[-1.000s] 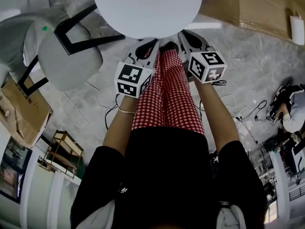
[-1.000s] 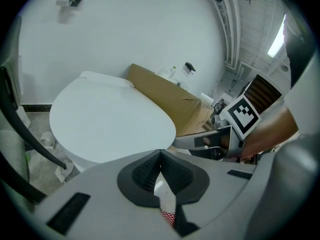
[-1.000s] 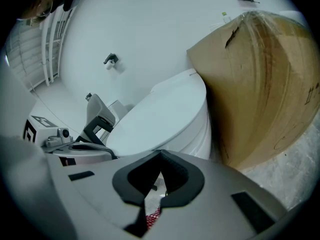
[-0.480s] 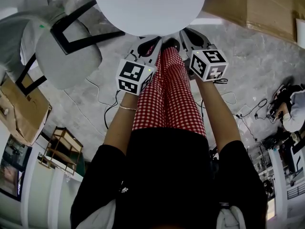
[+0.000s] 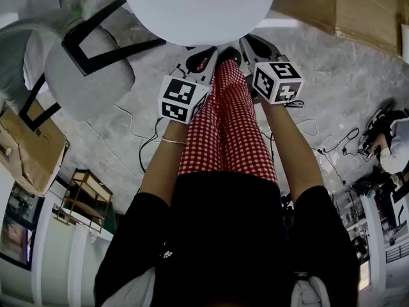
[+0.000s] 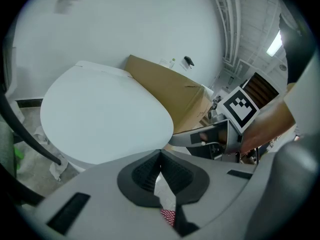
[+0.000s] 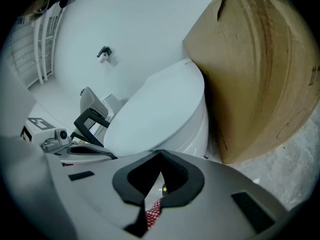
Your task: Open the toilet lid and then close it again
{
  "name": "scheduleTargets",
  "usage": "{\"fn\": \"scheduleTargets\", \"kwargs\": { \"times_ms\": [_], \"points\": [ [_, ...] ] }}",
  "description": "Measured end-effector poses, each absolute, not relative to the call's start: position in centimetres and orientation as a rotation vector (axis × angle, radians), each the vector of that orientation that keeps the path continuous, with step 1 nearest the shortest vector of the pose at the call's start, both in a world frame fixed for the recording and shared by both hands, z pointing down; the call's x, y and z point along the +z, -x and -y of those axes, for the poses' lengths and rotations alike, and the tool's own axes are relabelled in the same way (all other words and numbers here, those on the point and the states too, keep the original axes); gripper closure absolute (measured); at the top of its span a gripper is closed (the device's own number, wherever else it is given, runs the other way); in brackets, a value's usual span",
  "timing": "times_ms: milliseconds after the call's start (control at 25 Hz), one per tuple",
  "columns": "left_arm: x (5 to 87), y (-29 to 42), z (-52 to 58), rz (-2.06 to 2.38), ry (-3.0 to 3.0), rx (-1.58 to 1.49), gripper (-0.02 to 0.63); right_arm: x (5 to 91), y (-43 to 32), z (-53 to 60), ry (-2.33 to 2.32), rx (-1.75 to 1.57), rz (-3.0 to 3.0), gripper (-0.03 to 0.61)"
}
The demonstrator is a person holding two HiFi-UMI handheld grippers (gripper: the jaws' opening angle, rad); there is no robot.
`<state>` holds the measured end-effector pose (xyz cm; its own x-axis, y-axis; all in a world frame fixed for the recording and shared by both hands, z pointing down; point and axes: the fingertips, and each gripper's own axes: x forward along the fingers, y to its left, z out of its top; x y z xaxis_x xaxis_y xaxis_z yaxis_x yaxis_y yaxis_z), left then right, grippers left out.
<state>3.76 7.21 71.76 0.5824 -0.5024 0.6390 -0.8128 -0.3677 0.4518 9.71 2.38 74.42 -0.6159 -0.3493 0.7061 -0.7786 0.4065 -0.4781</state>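
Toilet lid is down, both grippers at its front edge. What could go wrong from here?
Both the left gripper and right gripper have their jaws together and hold nothing, so the smooth white oval toilet lid could slip off them when lifted and slam. The brown cardboard box stands close beside the toilet's side; the right gripper might brush it.

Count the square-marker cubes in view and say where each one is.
2. The left cube sits on the left gripper, the right cube on the right gripper, either side of the checked trousers, just short of the toilet lid. No others show.
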Motion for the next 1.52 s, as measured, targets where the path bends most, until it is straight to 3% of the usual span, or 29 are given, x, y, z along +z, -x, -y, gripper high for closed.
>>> {"fn": "scheduleTargets", "kwargs": {
  "times_ms": [1520],
  "points": [
    [76.3, -3.9, -7.3, 0.989, -1.984, 0.572, 0.611, 79.1, -9.9, -2.4, -0.962, 1.155, 2.035, 0.558]
  ]
}}
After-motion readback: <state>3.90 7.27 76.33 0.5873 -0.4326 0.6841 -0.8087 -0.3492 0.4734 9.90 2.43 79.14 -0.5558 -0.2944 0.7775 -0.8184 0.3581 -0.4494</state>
